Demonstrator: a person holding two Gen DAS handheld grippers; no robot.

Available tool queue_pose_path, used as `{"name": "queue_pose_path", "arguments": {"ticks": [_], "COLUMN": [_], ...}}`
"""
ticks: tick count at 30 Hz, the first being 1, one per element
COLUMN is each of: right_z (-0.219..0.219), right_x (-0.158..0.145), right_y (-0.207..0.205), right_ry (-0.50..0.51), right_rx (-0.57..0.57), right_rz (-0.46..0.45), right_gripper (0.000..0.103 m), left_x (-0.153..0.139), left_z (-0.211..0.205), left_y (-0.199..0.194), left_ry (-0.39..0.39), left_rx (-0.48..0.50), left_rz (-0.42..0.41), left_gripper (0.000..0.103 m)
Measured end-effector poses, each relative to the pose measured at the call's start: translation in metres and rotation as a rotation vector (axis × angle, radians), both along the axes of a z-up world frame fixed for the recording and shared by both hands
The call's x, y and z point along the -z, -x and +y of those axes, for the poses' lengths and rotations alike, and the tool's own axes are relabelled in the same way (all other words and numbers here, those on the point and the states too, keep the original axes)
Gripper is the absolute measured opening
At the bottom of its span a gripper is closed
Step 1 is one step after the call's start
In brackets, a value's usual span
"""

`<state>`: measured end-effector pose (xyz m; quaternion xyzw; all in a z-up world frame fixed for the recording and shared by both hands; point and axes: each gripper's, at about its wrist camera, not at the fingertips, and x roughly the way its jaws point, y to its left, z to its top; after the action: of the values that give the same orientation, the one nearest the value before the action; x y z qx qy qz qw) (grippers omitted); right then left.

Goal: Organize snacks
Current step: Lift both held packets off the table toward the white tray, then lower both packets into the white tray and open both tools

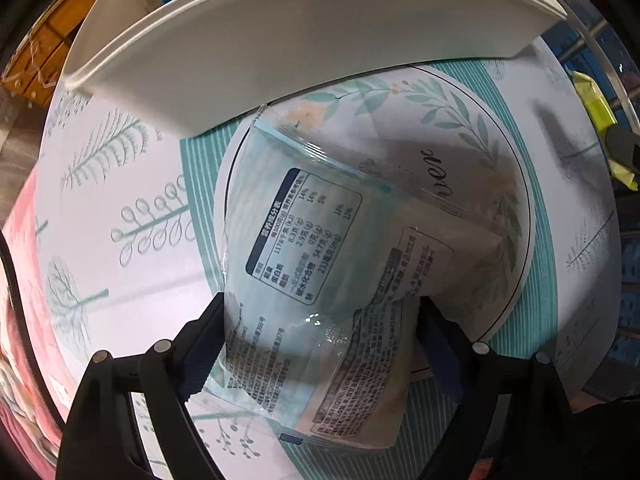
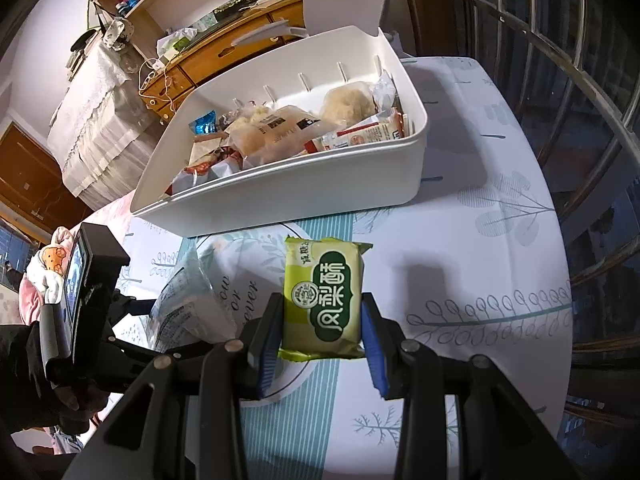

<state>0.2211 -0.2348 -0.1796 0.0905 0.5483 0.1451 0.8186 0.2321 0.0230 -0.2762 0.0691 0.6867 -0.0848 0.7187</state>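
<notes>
Looking down along my left gripper [image 1: 320, 312], I see a pale blue, see-through snack packet [image 1: 304, 248] lying print side up on the patterned tablecloth [image 1: 120, 184], over its round leaf-wreath motif. My fingers stand wide on either side of the packet's lower half, right at its edges, though I cannot tell whether the pads press on it. The white storage box [image 1: 280, 48] fills the top of this view, its wall just beyond the packet's far end, and a yellow-green wrapper [image 1: 596, 108] shows at the right edge. Along my right gripper [image 2: 322, 320], the blue pads are closed narrow on a yellow-green pastry pack [image 2: 322, 296] with green lettering, held upright above the cloth. Behind it the white storage box [image 2: 288, 184] sits open on the table, already holding several wrapped snacks [image 2: 280, 132]. At the left of this view, my left gripper [image 2: 132, 320] is at the pale packet [image 2: 188, 300].
</notes>
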Motion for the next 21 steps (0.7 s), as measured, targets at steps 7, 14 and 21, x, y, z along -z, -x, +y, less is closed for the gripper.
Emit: {"name": "queue_pose_path", "arguments": {"ticks": [7,14,21], "right_z": [0.008,0.016,0.018], "right_x": [-0.016,-0.034,-0.05], "right_y": [0.002,-0.006,-0.024], "right_ry": [-0.014,-0.01,0.016], "right_rx": [-0.028,-0.051,-0.069], "right_rz": [-0.036,-0.094,-0.167], "right_gripper": [0.038,0.038,0.038], "left_x": [-0.007,-0.054,-0.122], "left_z": [0.017,0.033,0.044], "left_y": [0.012,0.017,-0.013], "left_ry": [0.035,0.063,0.116], "left_rx": [-0.099,-0.198,-0.225], "left_rz": [-0.006,-0.095,-0.211], "left_gripper": [0.087,0.087,0.088]}}
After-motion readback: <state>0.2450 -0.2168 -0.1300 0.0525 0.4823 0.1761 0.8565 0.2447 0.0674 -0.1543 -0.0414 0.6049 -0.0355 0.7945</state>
